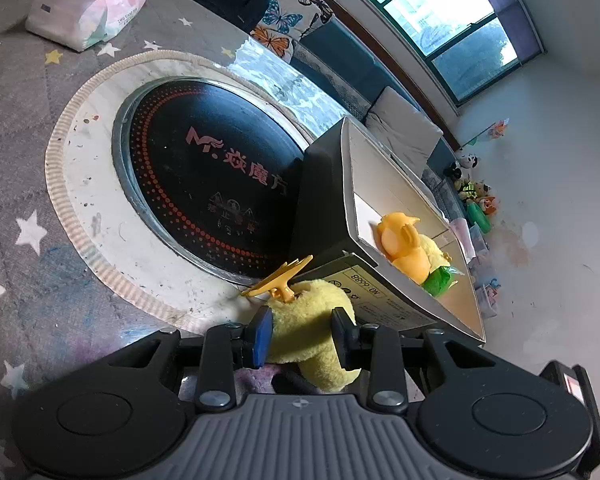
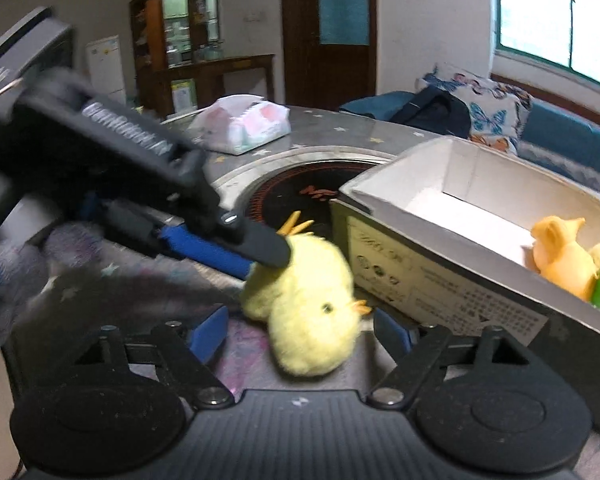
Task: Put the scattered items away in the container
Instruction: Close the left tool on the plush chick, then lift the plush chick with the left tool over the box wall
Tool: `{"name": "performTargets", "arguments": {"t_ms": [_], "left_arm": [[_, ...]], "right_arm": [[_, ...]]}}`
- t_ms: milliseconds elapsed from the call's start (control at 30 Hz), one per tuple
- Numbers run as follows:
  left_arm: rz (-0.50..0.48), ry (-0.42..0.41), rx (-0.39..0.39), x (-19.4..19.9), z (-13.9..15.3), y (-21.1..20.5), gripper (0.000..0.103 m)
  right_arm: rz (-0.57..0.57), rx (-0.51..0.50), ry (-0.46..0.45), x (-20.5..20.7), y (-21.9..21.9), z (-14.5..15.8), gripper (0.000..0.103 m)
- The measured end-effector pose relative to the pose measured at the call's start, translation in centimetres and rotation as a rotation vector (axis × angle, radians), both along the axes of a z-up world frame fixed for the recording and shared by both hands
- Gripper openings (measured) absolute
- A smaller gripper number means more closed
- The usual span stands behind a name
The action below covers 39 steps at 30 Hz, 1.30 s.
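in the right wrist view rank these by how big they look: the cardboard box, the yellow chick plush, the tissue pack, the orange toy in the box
1. cardboard box
2. yellow chick plush, though it lies nearest the camera, which inflates it
3. tissue pack, farther back, so probably bigger than it looks
4. orange toy

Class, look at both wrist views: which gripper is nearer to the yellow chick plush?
Left. The left gripper has its fingers on either side of the chick plush, touching it; the right gripper sits open just before it.
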<state>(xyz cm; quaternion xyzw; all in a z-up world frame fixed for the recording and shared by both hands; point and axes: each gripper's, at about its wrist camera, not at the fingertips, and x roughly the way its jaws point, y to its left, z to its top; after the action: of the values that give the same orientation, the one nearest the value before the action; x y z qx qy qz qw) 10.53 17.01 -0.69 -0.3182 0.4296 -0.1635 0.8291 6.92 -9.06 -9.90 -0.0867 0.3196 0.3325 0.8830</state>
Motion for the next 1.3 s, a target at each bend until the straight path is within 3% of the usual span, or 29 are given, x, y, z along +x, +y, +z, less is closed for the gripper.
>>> {"name": "performTargets", "arguments": {"t_ms": [367,500,900,1067,1300], "left_arm": [[0.024,0.014,-0.037,0.0,-0.7,0.4,0.039],[0.036,0.028,-0.052,-0.3,-0.8,0.5,0.040],[0.068,0.014,-0.058,-0.3,-1.2,0.5,0.043],[0.056,-0.004,-0.062,-0.6,-1.2,0.4,0.043],[0.013,-0.017,-0.057,-2.0,0.2,-0.9,0.044]], "right_arm": [[-0.002,0.007,0.000,1.0,0.2,-0.2,0.060],[-0.006,0.019,0.012,0.9,-0.2,0.0,0.049],[-0.016,0.051,0.037,1.5,-0.1,-0.7,0.052],[-0.030,0.060,0.037,1.1,-0.3,-0.8,0.045],[-0.046,0.097,0.028,-0.9,-2.0,0.4,0.043]]}}
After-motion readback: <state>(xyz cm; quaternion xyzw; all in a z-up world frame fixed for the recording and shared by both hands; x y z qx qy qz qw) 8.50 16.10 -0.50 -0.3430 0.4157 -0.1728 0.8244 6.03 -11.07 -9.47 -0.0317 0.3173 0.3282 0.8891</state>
